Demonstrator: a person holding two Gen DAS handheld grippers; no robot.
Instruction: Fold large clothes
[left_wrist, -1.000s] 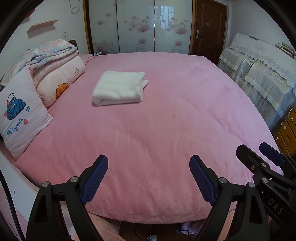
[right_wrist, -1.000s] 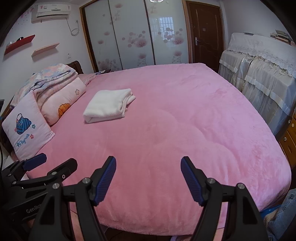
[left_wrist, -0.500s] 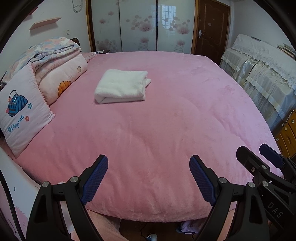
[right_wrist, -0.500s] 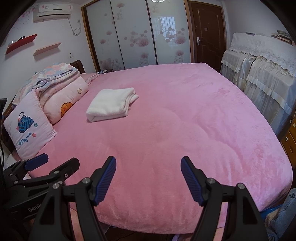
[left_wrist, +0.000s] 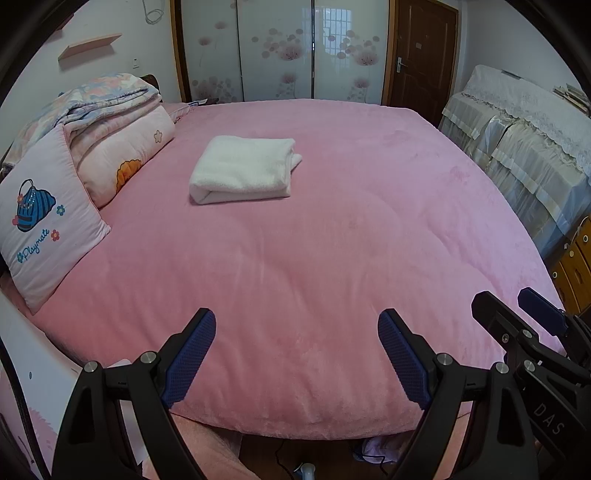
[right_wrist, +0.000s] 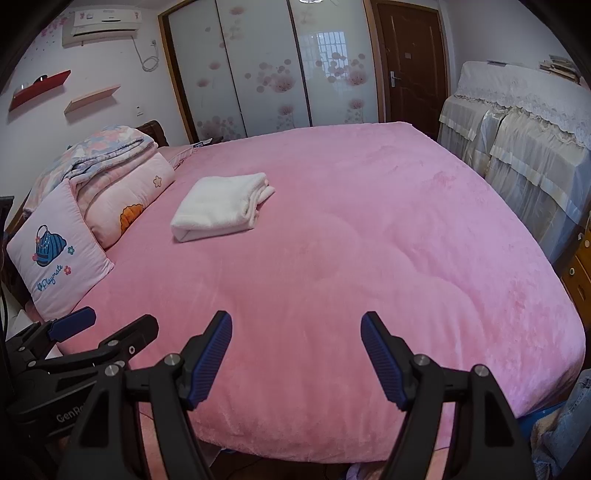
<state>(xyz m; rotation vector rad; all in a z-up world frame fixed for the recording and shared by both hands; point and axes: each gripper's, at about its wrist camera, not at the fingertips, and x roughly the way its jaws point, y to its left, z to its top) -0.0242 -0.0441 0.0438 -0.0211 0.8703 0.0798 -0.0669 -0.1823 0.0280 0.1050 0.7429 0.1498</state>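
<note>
Folded white garment on a pink bed, both tongs spread and empty.

At the left edge a pink cushion (left_wrist: 44, 221) with a blue bag print leans beside a rolled quilt (left_wrist: 110, 136) at the head of the bed. Right of them the white garment (left_wrist: 243, 170) lies folded into a neat rectangle on the pink blanket (left_wrist: 332, 258), well apart from both tools. At the near edge of the bed the left tongs (left_wrist: 297, 343) hover with jaws wide and nothing between them; the right tongs (right_wrist: 297, 347) beside them are likewise spread and hold nothing. A lace-covered cabinet (left_wrist: 517, 122) stands along the right wall.
</note>
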